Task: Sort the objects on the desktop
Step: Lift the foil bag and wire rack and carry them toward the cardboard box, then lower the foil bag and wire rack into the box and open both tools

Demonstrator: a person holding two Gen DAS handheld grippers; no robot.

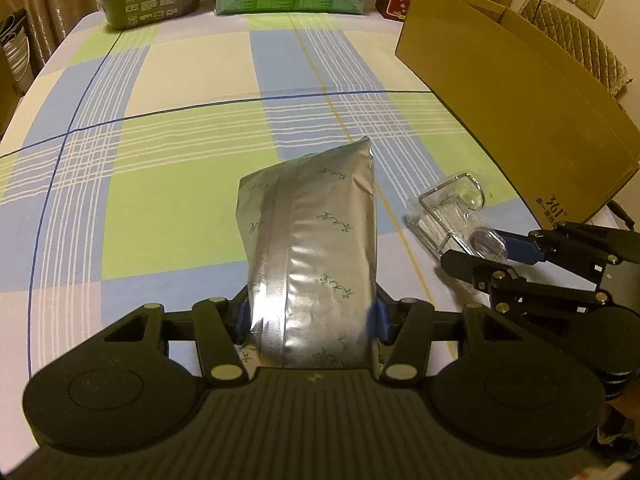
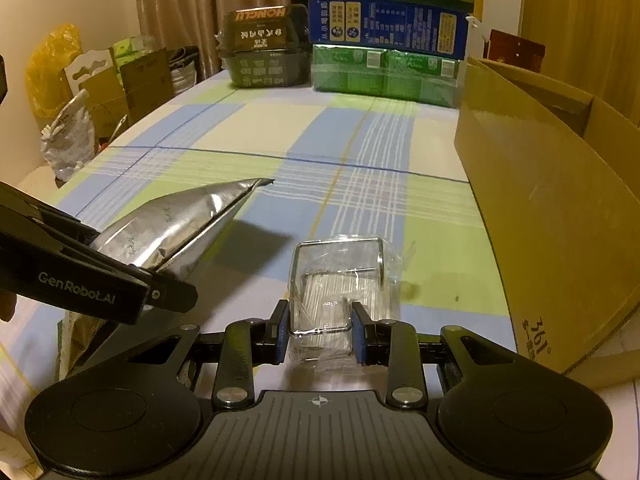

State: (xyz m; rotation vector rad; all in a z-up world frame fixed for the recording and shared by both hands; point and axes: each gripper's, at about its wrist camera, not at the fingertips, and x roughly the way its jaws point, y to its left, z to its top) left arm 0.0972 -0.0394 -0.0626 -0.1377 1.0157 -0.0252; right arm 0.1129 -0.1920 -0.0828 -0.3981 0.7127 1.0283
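A silver foil pouch [image 1: 312, 248] with small green marks sticks out forward from my left gripper [image 1: 310, 320], whose blue pads press on its two sides. In the right wrist view the same foil pouch [image 2: 172, 228] is tilted up off the cloth at the left. My right gripper [image 2: 320, 330] is shut on a clear plastic packet [image 2: 340, 284] holding a bent wire frame. That clear packet [image 1: 452, 216] rests on the checked tablecloth [image 1: 180, 128], right of the pouch, with the right gripper [image 1: 476, 246] at its near end.
An open cardboard box [image 2: 552, 216] stands at the right, close to both grippers. At the table's far edge sit green cartons [image 2: 384, 76], a blue carton [image 2: 384, 28] on top and a dark package [image 2: 264, 56]. Bags and boxes [image 2: 80, 100] crowd the floor beyond the left edge.
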